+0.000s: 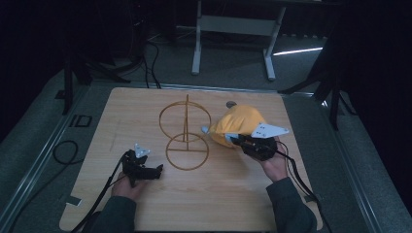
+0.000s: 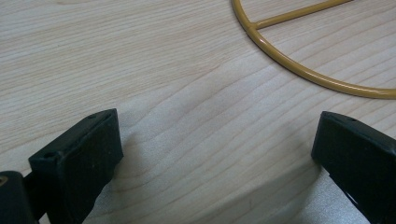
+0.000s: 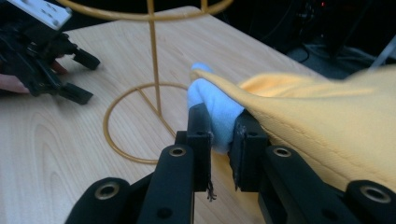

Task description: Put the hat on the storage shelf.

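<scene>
A yellow cap (image 1: pixel 238 124) with a pale blue edge (image 3: pixel 212 109) hangs over the right part of the wooden table (image 1: pixel 145 208). My right gripper (image 1: pixel 235 141) is shut on that blue edge (image 1: pixel 206 130), and the yellow cloth (image 3: pixel 327 121) drapes over its right jaw. A gold wire stand (image 1: pixel 186 138), with an upright ring on a post and a flat ring base, stands at the table's middle, left of the cap. My left gripper (image 1: pixel 158 171) rests low on the table in front of the stand, open and empty. Its pads (image 2: pixel 86 154) sit wide apart near the base ring (image 2: pixel 299 70).
A metal frame with white legs (image 1: pixel 197 43) stands on the floor beyond the table. Black cables (image 1: pixel 65 153) lie on the floor at the left. A small dark round thing (image 1: pixel 231 103) lies behind the cap.
</scene>
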A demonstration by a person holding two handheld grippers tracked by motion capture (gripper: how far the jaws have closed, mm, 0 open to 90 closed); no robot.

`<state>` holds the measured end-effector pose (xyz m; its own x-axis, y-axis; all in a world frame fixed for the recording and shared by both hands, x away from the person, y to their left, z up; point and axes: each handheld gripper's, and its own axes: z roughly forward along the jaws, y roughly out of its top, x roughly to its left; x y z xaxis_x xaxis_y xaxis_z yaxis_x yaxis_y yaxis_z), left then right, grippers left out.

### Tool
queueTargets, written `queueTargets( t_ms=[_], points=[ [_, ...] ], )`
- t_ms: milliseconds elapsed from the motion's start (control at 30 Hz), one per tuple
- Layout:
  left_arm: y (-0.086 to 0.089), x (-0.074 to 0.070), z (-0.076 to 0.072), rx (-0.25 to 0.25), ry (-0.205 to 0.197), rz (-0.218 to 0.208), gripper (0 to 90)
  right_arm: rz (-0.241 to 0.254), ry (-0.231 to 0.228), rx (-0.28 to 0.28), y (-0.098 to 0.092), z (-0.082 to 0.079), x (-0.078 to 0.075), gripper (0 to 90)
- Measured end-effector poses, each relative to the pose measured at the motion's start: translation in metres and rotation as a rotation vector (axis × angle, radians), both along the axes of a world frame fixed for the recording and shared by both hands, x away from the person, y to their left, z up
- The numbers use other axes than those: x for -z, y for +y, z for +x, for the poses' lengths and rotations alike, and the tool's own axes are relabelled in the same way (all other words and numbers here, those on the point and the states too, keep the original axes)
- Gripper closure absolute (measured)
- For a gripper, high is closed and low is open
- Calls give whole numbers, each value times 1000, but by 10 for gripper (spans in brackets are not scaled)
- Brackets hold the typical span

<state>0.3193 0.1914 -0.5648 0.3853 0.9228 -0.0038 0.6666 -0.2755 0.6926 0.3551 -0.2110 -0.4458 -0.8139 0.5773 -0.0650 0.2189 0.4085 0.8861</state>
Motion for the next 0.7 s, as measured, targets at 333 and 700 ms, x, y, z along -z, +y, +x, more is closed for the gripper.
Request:
queueTargets(
  t_ms=[333,700],
  points=[
    [0,0,0,4,2,5,19,55,-12,8,-9,-12,-7,788],
    [0,0,0,2,0,4,19,143,35,160,-49,-12,9,700]
  ],
)
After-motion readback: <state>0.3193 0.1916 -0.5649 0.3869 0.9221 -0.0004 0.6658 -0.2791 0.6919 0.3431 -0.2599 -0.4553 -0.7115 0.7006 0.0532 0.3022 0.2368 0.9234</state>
